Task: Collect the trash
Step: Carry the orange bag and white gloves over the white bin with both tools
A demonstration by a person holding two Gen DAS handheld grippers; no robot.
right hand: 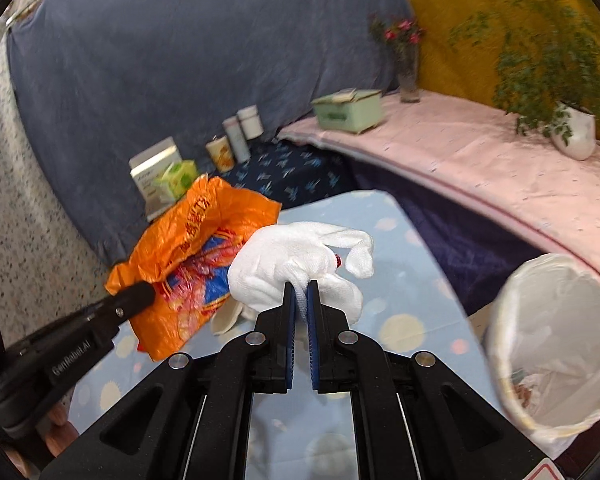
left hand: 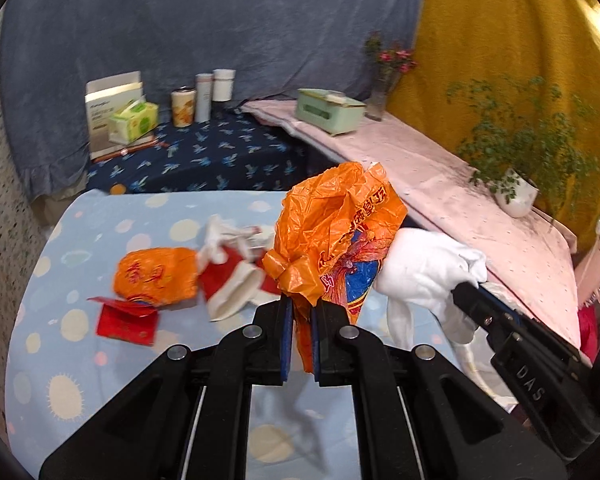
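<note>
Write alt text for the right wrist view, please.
The right gripper pinches a white cloth glove above a blue dotted tablecloth; the left gripper holds an orange plastic bag beside it. A white-lined trash bin stands at right.

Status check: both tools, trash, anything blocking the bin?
Left tool shut on orange bag. Right tool shut on white glove. Bin open at right, path looks clear. More wrappers on table.

Left wrist view: close above the dotted blue table (left hand: pixel 80 344), facing the far blue-draped wall (left hand: pixel 180 20), right gripper (left hand: pixel 466 294) at right edge. Right wrist view: equally close, same facing, further right, sharing orange bag (right hand: pixel 196 248), white glove (right hand: pixel 296 264) and pink shelf (right hand: pixel 480 152).
</note>
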